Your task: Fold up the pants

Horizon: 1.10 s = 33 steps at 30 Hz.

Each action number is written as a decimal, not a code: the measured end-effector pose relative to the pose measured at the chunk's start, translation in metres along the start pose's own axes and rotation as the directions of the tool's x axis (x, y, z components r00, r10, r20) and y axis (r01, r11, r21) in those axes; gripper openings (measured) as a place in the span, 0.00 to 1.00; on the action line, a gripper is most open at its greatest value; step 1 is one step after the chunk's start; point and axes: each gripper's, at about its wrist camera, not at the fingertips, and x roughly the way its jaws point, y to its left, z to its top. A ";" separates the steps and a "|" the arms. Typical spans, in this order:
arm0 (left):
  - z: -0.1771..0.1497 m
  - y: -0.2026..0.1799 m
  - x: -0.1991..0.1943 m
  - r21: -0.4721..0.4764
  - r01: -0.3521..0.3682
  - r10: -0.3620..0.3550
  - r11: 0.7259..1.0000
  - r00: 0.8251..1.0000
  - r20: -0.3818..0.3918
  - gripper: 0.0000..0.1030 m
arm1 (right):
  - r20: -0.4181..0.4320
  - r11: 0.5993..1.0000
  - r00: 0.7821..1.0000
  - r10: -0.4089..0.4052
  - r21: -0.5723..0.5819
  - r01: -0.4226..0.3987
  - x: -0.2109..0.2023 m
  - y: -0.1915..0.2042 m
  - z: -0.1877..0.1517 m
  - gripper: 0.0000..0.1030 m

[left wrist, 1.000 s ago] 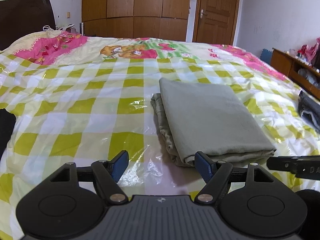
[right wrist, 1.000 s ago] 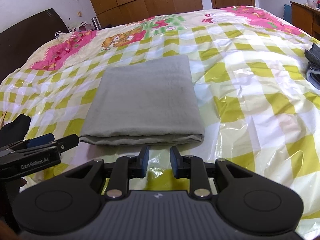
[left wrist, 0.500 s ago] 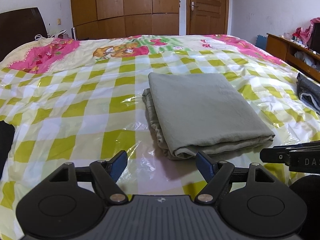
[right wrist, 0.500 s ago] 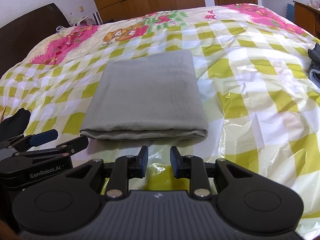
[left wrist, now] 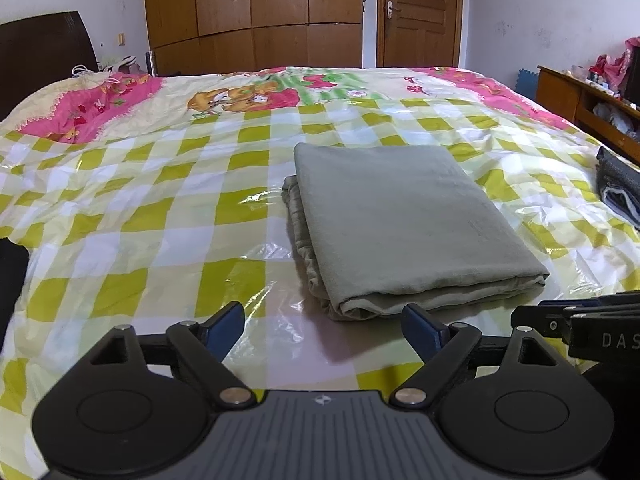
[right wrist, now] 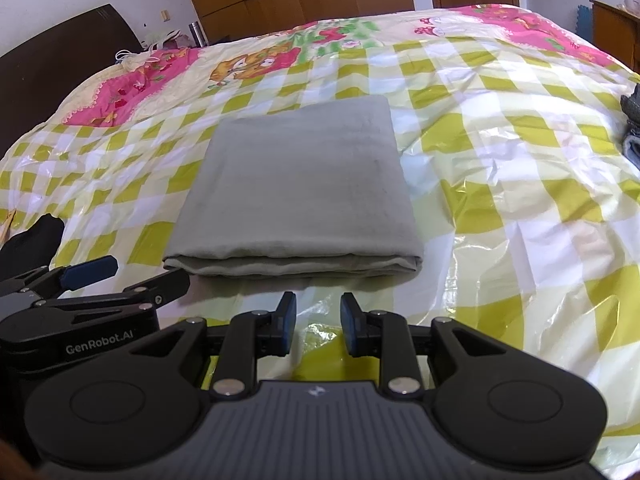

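The grey-green pants (left wrist: 400, 224) lie folded into a flat rectangle on the checked bed cover (left wrist: 120, 200), with stacked layer edges showing along their left and near sides. My left gripper (left wrist: 322, 322) hovers just short of the near-left corner, wide open and holding nothing. In the right wrist view the same pants (right wrist: 304, 184) lie straight ahead. My right gripper (right wrist: 318, 312) sits just before their near edge, its fingers a narrow gap apart with nothing between them. Each gripper shows in the other's view: the right gripper (left wrist: 580, 316), the left gripper (right wrist: 136, 276).
A dark folded garment (left wrist: 618, 184) lies at the bed's right edge. A black object (left wrist: 10, 272) sits at the left edge. A wooden cabinet (left wrist: 580, 100) stands to the right, a dark headboard (left wrist: 44, 52) to the left, and a wardrobe (left wrist: 256, 16) beyond the bed.
Both grippers have drawn back a little from the pants' near edge, and the left view has swung towards the pants. Neither gripper's opening has changed, and the pants have not moved.
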 end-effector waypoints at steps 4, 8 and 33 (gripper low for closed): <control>0.001 -0.001 0.002 -0.008 -0.008 0.008 1.000 1.000 -0.004 0.98 | -0.001 1.000 1.000 0.001 0.002 -0.001 0.000 -0.001 0.000 0.24; 0.001 -0.001 0.002 -0.009 -0.017 0.017 1.000 1.000 -0.003 1.00 | -0.003 1.000 1.000 -0.002 -0.007 0.002 0.001 -0.001 0.000 0.25; 0.000 -0.011 0.006 0.022 -0.018 0.019 1.000 0.998 -0.063 1.00 | -0.012 0.999 1.000 0.003 -0.044 -0.004 0.001 0.006 -0.001 0.31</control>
